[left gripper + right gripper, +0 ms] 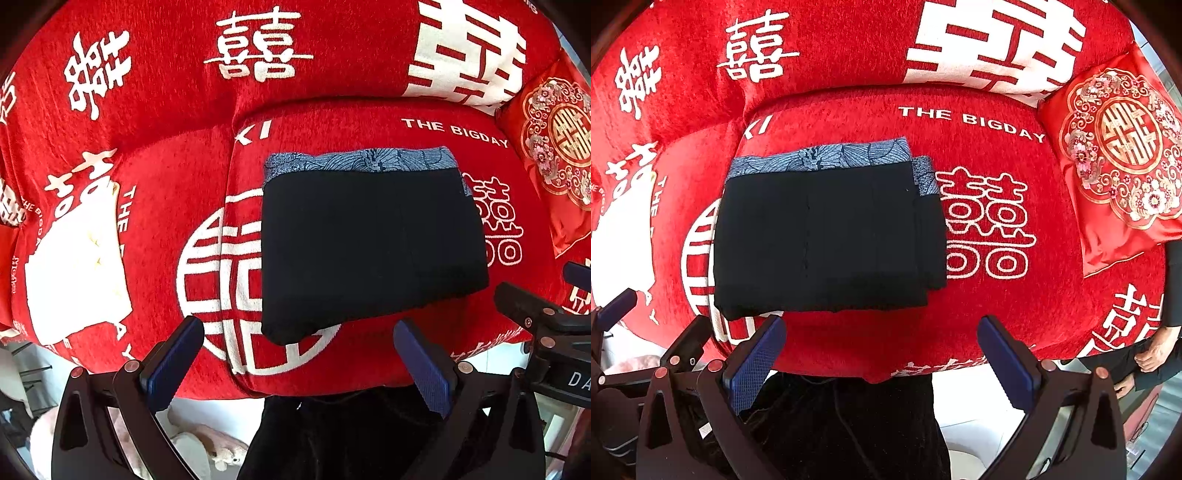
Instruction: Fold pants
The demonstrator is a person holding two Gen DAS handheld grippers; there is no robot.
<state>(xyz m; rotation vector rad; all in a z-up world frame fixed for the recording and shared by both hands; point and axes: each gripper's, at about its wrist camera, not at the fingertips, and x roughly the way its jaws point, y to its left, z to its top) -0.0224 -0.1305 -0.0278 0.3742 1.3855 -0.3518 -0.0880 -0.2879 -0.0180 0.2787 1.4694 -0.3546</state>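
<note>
1. Pants (pixel 369 243), seen from the left wrist view, lie folded into a compact black stack on the red sofa seat cushion (pixel 332 125), with a blue patterned waistband (pixel 369 160) showing along the stack's far edge.
2. The left claw (pixel 299 362) hangs just off the stack's near edge with its jaws wide apart and nothing between them. The likely slip here is a blue pad catching the near left corner of the stack, which bulges a little, and dragging the top layer open.
3. Left of the stack the cushion ends at a seam. The near cushion edge drops away close to the stack, so there is little room for sliding it toward the claw. Beyond the far edge there is bare red fabric.
4. From the right wrist view, the pants (pixel 827 240) show stepped layers at their right side, each sticking out past the one above. That uneven side is the weak spot, I judge: a nudge there could fan the layers apart.
5. The right claw (pixel 882 360) also stands spread and empty, just short of the stack's near edge.
6. Right of the stack there is open cushion, then an embroidered red pillow (pixel 1123 155) well apart from it, giving the most free room.
</note>
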